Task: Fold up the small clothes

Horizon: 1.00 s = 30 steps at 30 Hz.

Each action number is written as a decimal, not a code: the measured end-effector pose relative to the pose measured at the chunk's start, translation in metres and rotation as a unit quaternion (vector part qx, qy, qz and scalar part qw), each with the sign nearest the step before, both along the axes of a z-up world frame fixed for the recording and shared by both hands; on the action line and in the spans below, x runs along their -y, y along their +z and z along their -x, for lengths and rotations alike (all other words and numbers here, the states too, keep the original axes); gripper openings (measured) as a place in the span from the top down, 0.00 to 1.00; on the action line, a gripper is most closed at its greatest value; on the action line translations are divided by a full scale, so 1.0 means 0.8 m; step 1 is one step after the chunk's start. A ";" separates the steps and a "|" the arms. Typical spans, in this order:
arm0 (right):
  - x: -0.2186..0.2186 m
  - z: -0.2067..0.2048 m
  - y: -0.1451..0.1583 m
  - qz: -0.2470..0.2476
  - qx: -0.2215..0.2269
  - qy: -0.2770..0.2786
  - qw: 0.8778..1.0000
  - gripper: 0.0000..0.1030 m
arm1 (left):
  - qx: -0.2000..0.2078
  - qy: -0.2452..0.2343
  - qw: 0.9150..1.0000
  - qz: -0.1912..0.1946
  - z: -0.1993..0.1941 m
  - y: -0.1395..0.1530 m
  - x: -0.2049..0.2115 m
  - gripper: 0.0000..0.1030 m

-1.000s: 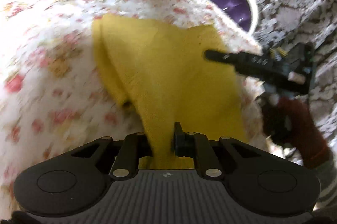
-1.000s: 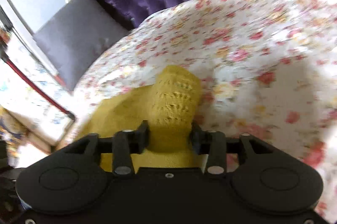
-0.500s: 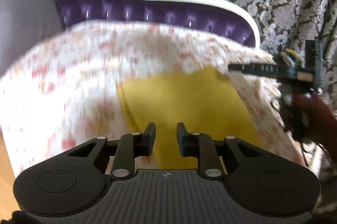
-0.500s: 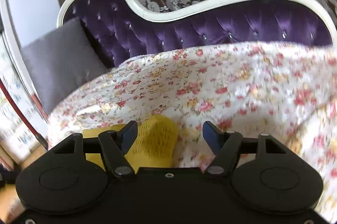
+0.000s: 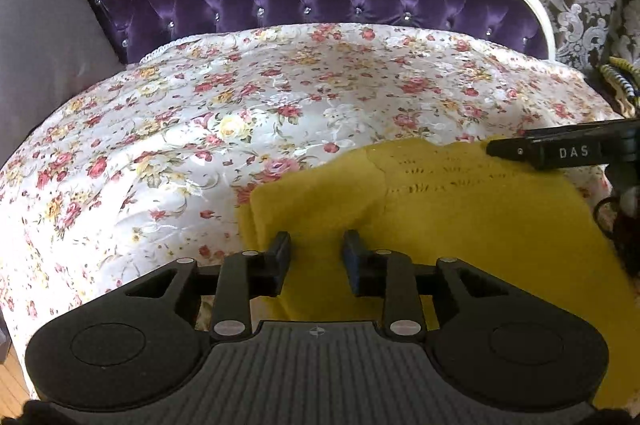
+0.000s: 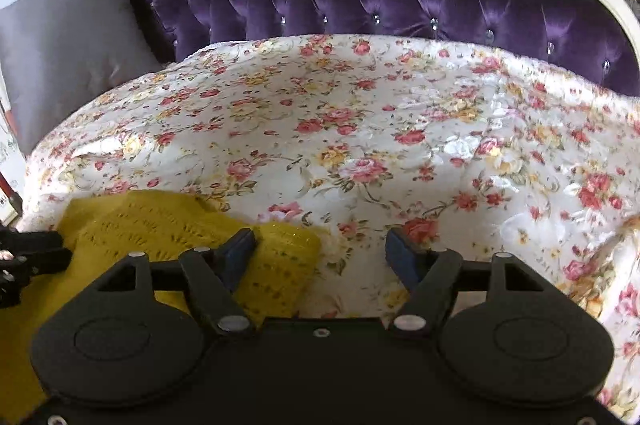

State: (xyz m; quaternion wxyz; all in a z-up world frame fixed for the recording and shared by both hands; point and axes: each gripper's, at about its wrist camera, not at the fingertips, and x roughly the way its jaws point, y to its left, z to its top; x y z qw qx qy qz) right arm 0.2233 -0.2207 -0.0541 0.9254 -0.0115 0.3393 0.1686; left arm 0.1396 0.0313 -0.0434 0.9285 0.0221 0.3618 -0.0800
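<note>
Yellow knit garment (image 5: 460,221) lay flat on the floral bedspread (image 5: 280,113), near the front edge of the bed, with the purple tufted headboard (image 5: 320,5) and a grey pillow (image 5: 40,45) well behind it. A second earlier both tools had been closed on the cloth: the left one pinched a raised ridge of it, and the right one held the patterned sleeve between its fingers. Half a second earlier both had parted and lifted. By this moment the left hand-held gripper (image 5: 316,251) hovered over the near left part of the garment with its fingers apart and nothing between them. The right hand-held gripper (image 6: 322,249) stood wide apart too, above the right end, where the knitted sleeve (image 6: 280,261) lay folded in across the body; its left finger overlapped that sleeve in the view, though whether it touched the cloth could not be told.

The ridge had gone and the cloth looked smooth, its left edge doubled over in a soft roll. That suggested one fold had just been laid down and released, and that it held without a grip. The garment was still a broad rectangle, so at least one more fold probably remained. Thick, floppy knit of this kind would likely spring back a little unless pressed flat.
</note>
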 end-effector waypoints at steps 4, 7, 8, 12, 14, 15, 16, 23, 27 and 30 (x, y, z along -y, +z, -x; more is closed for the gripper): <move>0.002 0.012 0.017 -0.008 0.020 -0.001 1.000 0.28 | 0.004 0.014 1.000 0.002 0.010 0.020 -0.006 0.72; 0.005 0.044 0.047 -0.009 0.062 0.013 0.998 0.25 | 0.022 0.012 1.000 0.000 0.036 0.038 -0.006 0.71; 0.005 0.056 0.055 -0.006 0.071 0.020 0.997 0.24 | 0.021 0.010 1.000 0.002 0.047 0.042 -0.006 0.69; 0.003 0.106 0.063 0.009 0.065 0.052 0.996 0.23 | 0.006 0.004 1.000 0.008 0.088 0.039 0.001 0.65; -0.001 0.125 0.051 0.030 0.046 0.059 0.997 0.22 | -0.009 0.004 1.000 -0.005 0.100 0.027 0.006 0.64; -0.003 0.135 0.042 0.046 0.035 0.060 0.996 0.22 | -0.016 0.005 1.000 -0.014 0.106 0.019 0.009 0.64; -0.004 0.144 0.034 0.057 0.026 0.061 0.996 0.22 | -0.023 0.009 1.000 -0.015 0.111 0.013 0.009 0.63; 0.011 0.181 0.016 0.061 -0.013 0.039 0.997 0.09 | -0.036 0.058 0.998 0.012 0.124 0.009 -0.005 0.55; 0.019 0.193 0.027 0.040 -0.007 0.029 0.999 0.01 | -0.047 0.068 0.996 0.018 0.127 0.015 -0.003 0.48; 0.021 0.205 0.037 0.019 0.002 0.027 0.999 0.01 | -0.033 0.069 0.997 0.021 0.139 0.027 0.000 0.21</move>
